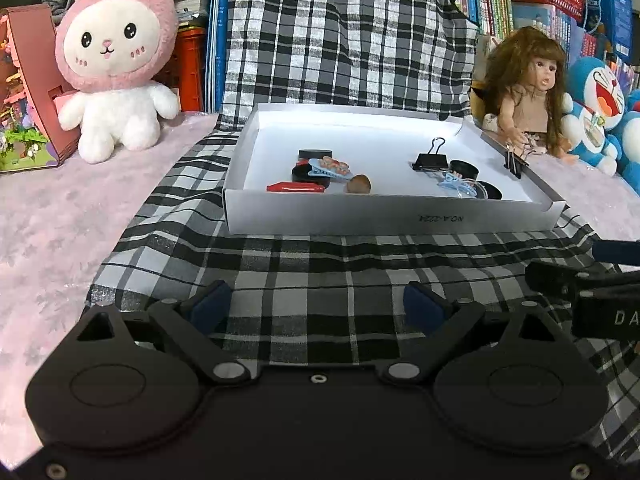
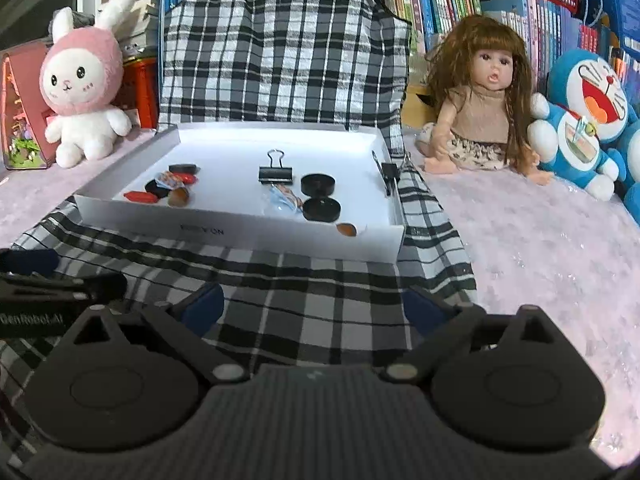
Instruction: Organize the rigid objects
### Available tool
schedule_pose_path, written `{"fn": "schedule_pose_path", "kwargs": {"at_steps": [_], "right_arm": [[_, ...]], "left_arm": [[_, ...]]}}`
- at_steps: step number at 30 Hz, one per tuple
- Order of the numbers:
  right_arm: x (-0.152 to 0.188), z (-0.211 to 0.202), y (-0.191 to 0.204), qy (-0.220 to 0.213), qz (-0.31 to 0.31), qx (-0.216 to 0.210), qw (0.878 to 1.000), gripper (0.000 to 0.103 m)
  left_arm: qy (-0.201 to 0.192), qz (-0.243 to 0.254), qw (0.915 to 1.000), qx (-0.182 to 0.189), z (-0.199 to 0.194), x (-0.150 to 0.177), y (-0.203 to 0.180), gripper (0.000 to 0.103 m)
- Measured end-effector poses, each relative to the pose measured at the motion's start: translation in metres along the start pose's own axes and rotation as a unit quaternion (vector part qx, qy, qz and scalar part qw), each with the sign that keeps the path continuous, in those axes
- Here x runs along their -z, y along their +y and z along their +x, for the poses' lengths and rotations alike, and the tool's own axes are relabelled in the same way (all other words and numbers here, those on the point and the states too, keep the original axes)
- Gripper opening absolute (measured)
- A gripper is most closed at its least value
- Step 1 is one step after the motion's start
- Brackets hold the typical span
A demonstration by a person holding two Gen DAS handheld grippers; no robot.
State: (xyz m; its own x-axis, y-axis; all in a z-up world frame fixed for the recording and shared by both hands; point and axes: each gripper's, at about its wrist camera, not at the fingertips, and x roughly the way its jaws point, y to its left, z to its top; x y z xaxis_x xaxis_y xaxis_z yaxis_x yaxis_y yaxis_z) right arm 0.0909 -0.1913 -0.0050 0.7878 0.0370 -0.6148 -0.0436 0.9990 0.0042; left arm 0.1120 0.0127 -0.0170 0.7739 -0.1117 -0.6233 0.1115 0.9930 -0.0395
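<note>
A shallow white box (image 1: 384, 216) (image 2: 240, 236) lies on a black-and-white checked cloth (image 1: 320, 272) (image 2: 304, 288). Inside sit a black binder clip (image 1: 431, 158) (image 2: 275, 172), two black round lids (image 2: 318, 184) (image 2: 321, 209), blue hair clips (image 1: 330, 168) (image 2: 280, 198), a red clip (image 1: 296, 188) (image 2: 141, 197) and a brown oval piece (image 1: 359, 184) (image 2: 178, 197). Another binder clip (image 1: 513, 162) (image 2: 389, 174) grips the box's right wall. My left gripper (image 1: 318, 306) hovers open over the cloth in front of the box. My right gripper (image 2: 316, 306) does the same, empty.
A pink-hooded rabbit plush (image 1: 116, 64) (image 2: 82, 80) sits at the left, a long-haired doll (image 1: 528, 92) (image 2: 480, 100) and a blue cat plush (image 1: 600, 108) (image 2: 588, 120) at the right. Books (image 2: 452, 4) line the back. A pink furry cover (image 2: 540, 248) flanks the cloth.
</note>
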Motion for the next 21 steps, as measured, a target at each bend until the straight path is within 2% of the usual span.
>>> {"fn": "schedule_pose_path", "kwargs": {"at_steps": [6,11,21], "right_arm": [[0.009,0.012,0.0,0.016,-0.004,0.011,1.0,0.102],[0.011,0.016,-0.006,0.024,0.016,0.004,1.0,0.103],[0.011,0.017,-0.005,0.026,0.014,0.002,1.0,0.103]], "left_arm": [[0.006,0.016,0.9998,-0.007,0.005,0.001,-0.005,0.099],[0.011,0.02,0.9997,-0.006,0.007,0.001,-0.006,0.103],[0.013,0.025,0.9996,-0.009,0.008,0.001,-0.008,0.103]]}}
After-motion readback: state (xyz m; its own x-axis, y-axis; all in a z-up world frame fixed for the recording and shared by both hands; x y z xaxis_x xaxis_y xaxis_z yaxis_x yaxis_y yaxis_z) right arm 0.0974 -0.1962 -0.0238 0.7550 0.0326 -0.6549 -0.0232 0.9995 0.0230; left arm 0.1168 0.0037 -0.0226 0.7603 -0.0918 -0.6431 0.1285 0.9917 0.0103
